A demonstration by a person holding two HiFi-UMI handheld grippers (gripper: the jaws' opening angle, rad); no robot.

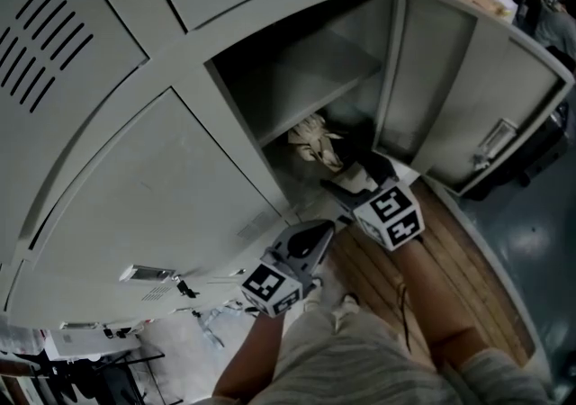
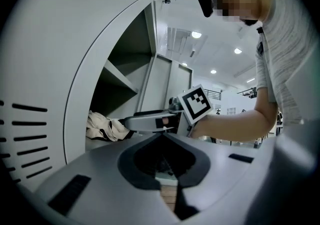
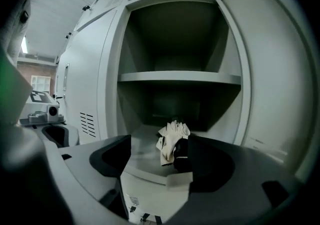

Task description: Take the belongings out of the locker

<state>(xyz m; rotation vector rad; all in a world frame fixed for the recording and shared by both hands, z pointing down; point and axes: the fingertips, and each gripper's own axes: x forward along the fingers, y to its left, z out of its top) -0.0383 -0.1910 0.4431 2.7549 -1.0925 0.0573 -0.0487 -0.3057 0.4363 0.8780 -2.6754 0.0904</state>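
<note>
The locker (image 1: 270, 79) stands open, its door (image 1: 486, 97) swung to the right. On the floor of its lower compartment lies a crumpled cream cloth (image 1: 313, 140) (image 3: 172, 140) (image 2: 102, 126) with a black item (image 3: 182, 158) against its right side. My right gripper (image 1: 355, 175) (image 3: 160, 151) is open at the compartment's mouth, just short of the cloth, holding nothing. My left gripper (image 1: 328, 229) (image 2: 162, 136) is shut and empty, outside the locker below the right one.
A shelf (image 3: 180, 76) splits the locker; the space above it looks bare. Closed locker doors (image 1: 153, 187) with vents lie to the left. Wooden slats (image 1: 432, 255) run under the open door, by the person's legs (image 1: 378, 358).
</note>
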